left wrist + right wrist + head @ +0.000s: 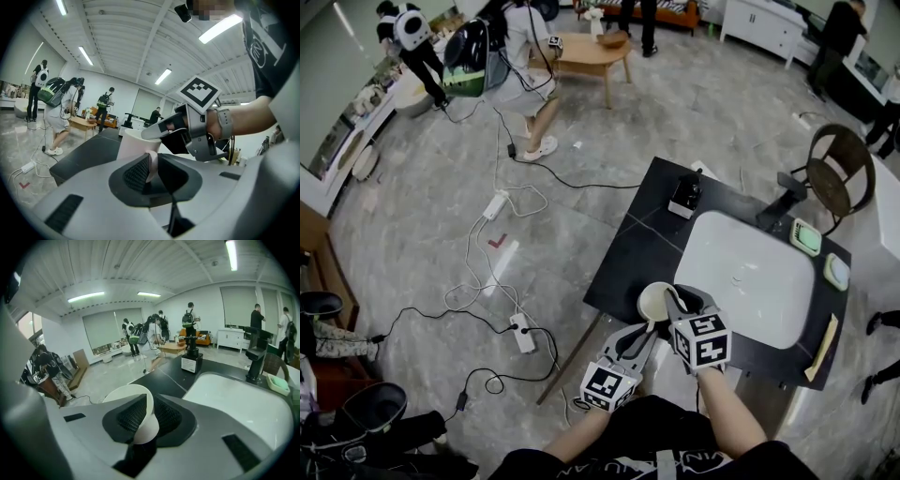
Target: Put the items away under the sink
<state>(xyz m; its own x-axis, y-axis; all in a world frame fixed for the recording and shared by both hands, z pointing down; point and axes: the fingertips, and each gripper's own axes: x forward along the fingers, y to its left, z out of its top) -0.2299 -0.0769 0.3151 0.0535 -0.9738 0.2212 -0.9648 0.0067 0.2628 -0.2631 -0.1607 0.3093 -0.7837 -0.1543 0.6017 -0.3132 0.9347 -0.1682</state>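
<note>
Cream ceramic mug (656,302): right at the front-left corner of the black stone surface (630,246), just beside the white oval basin (757,274), mouth up. Both tools are on it at once! Whether its base touches the surface, I can't tell from here.

Left tool (651,326): comes in low and nearly level, pinching the mug's loop handle (152,165). The left gripper view shows the ribbed pad pressed flat against that thin loop. My read: the handle gives a firm hold that stops the mug from turning.

Right tool (673,300): angled down from above, clamped over the rim, one jaw inside the mug and one outside, with the wall squeezed between the pads in the right gripper view. That looks like the carrying grip, taking the weight from the top.

Why two grips: looks like a handover or a steadying move, one tool securing the mug while the other settles its bite.

Rest of the surface: a black boxed dispenser (684,195) and a black tap (780,210) stand well apart at the back, out of the way.

Destination: the space under the basin is hidden in every view, so the stowing is not yet done.

Next, I'd judge: one tool lets go and the mug goes down off the front edge.
</note>
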